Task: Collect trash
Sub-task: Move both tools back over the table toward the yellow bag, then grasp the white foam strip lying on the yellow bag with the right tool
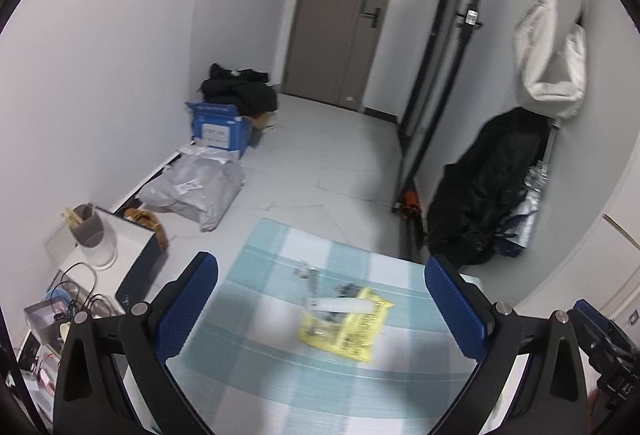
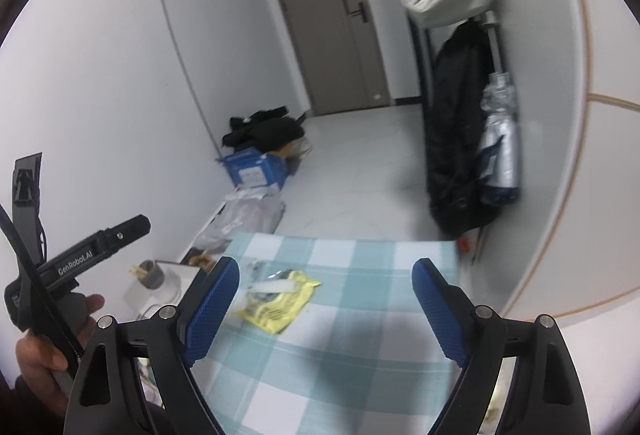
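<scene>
I am holding my left tool (image 1: 320,311) above the table (image 1: 256,351), its ribbed blue pads standing wide apart with nothing between them. My right tool (image 2: 326,309) is also hanging spread apart and empty. The trash is lying near the middle of the checked teal-and-white cloth: a crinkled yellow wrapper (image 1: 348,331) with a white, tube-shaped piece (image 1: 340,305) resting across its far edge. The cloth around the wrapper is lying flat and bare toward the near and right edges.
</scene>
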`<action>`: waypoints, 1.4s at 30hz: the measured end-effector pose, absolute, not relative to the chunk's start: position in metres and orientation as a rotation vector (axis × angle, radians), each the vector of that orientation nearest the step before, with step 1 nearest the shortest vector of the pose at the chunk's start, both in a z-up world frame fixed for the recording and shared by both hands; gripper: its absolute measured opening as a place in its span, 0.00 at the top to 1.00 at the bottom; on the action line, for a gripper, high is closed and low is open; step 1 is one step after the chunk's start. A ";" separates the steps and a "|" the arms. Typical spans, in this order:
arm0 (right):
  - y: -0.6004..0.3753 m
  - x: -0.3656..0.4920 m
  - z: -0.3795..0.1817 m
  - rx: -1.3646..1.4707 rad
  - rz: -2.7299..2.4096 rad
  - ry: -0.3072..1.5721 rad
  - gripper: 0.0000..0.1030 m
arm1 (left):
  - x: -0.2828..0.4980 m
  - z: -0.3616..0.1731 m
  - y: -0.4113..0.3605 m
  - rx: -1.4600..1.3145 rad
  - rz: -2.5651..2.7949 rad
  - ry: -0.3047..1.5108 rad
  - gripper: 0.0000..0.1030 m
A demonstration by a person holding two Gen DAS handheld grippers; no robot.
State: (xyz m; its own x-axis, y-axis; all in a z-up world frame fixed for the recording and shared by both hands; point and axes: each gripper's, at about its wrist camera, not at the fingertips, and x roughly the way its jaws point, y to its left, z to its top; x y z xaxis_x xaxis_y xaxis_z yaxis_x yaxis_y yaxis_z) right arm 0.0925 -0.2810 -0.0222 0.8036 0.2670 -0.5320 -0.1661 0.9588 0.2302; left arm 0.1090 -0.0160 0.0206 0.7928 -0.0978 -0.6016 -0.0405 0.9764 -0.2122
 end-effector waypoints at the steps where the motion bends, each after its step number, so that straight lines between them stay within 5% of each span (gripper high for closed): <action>1: -0.275 0.095 -0.025 0.165 0.242 0.600 0.14 | 0.111 0.017 -0.008 -0.227 -0.022 0.660 0.01; 26: -0.144 0.239 -0.152 -0.215 0.448 0.903 0.19 | 0.150 -0.042 0.076 -0.372 0.021 0.920 0.01; 32: -0.124 0.260 -0.184 -0.391 0.544 0.980 0.45 | 0.155 -0.045 0.074 -0.322 0.022 0.928 0.01; 37: -0.119 0.261 -0.186 -0.439 0.603 0.958 0.51 | 0.159 -0.049 0.076 -0.320 0.025 0.945 0.01; 39: -0.115 0.259 -0.185 -0.461 0.624 0.961 0.69 | 0.160 -0.051 0.077 -0.324 0.025 0.951 0.01; 42: -0.108 0.252 -0.188 -0.515 0.639 0.955 0.71 | 0.161 -0.053 0.076 -0.323 0.027 0.958 0.01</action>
State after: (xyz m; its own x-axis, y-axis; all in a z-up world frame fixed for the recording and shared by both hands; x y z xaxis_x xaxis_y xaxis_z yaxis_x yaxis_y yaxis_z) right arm 0.2520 -0.1081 -0.1877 0.4226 0.2678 -0.8659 -0.6978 0.7058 -0.1223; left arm 0.1612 0.0760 -0.0531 0.5784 -0.1191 -0.8070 -0.1648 0.9518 -0.2586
